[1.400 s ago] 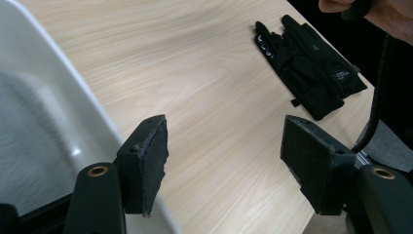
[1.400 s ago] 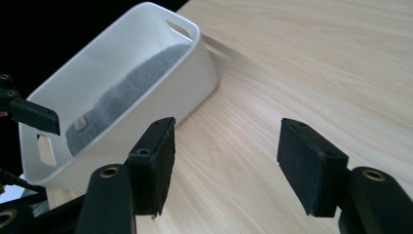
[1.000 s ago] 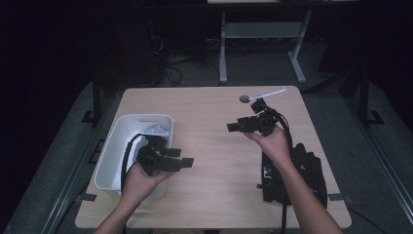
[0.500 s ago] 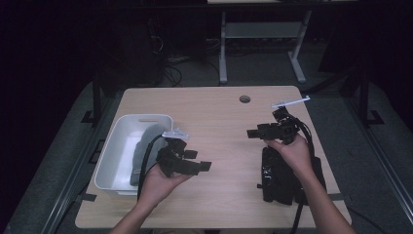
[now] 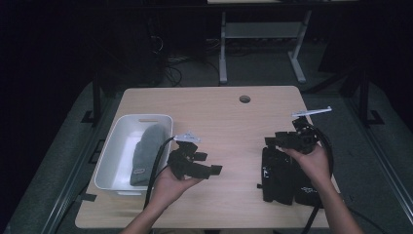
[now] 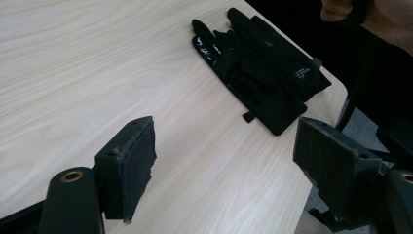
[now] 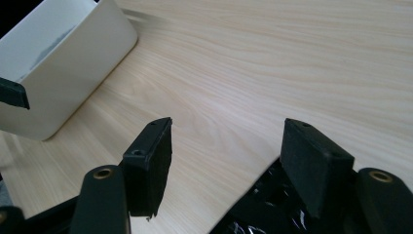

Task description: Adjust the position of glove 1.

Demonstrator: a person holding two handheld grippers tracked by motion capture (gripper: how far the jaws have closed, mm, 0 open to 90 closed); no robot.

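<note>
Black gloves (image 5: 282,175) lie flat in a stack near the desk's right edge, toward its near right corner, fingers pointing to the far side; in the left gripper view (image 6: 260,73) they show as a layered pair close to that edge. They lie directly under the right gripper (image 5: 287,141), so they are judged the next thing to be picked up. That gripper's jaws stand apart with nothing between them; in the right gripper view the gloves' shiny surface (image 7: 263,209) lies just beneath its tips, untouched. A grey glove (image 5: 146,151) lies lengthwise inside the white bin (image 5: 109,161) at the desk's left edge, which suggests the bin is the collecting place. The left gripper (image 5: 199,165) hovers over bare desk (image 5: 229,122) just right of the bin, jaws wide and empty, pointing toward the black gloves; its jaws have just been opening, with nothing between them.

Against the earlier frames: the left gripper was over the bin a second ago and has come away toward the desk's middle. The right gripper was at the far right, near the desk's hole (image 5: 245,99), and has drawn back to the near side, over the black gloves.
</note>
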